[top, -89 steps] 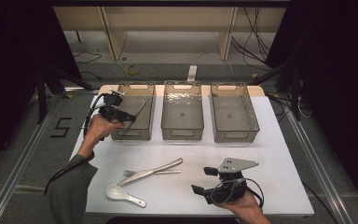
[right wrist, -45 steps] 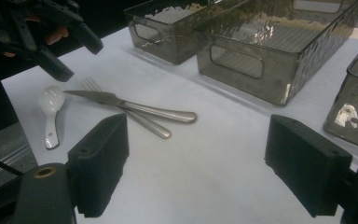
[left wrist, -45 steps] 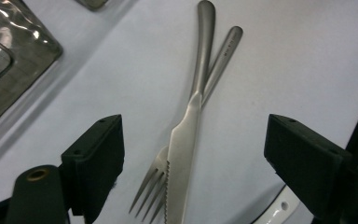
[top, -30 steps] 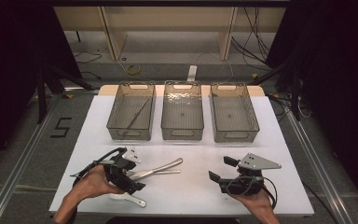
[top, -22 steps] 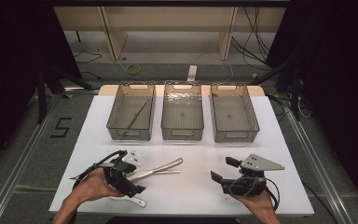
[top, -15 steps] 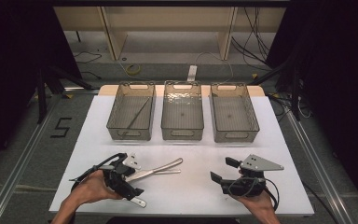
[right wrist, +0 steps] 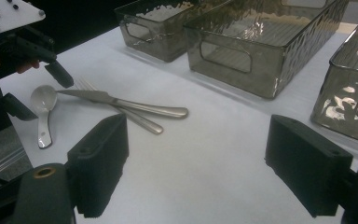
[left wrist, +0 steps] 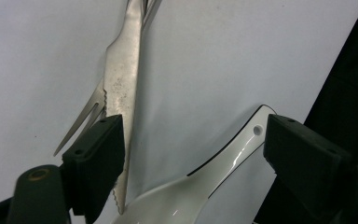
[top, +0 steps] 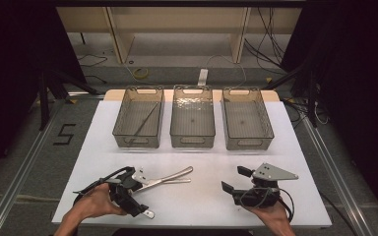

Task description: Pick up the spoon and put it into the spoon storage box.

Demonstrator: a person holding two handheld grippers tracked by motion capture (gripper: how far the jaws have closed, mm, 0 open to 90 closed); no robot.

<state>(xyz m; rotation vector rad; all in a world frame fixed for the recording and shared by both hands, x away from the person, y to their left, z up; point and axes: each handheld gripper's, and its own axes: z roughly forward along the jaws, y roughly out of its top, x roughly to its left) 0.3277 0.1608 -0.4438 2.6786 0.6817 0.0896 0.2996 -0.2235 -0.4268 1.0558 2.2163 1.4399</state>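
Note:
A white ceramic spoon [left wrist: 200,191] lies on the white table near its front left edge, beside a steel knife [left wrist: 121,88] and a fork [left wrist: 81,126]. My left gripper [left wrist: 193,154] hovers low over the spoon, open, jaws astride it without touching. In the high view the left gripper [top: 128,196] covers the spoon's bowl, and the spoon's handle end [top: 147,214] pokes out. In the right gripper view the spoon [right wrist: 44,105] sits between the left gripper's [right wrist: 35,91] jaws. My right gripper [right wrist: 196,168] is open and empty, and it [top: 236,184] rests at the front right.
Three smoked clear bins stand in a row at the back: left bin [top: 120,123] with a thin stick in it, middle bin [top: 177,123], right bin [top: 266,123]. The knife [top: 170,176] and fork cross at the table's front centre. The front table edge is close to both hands.
The left gripper came from the left bin down to the front left and now sits over the spoon, shifting only slightly in the last second. The right gripper has stayed put.

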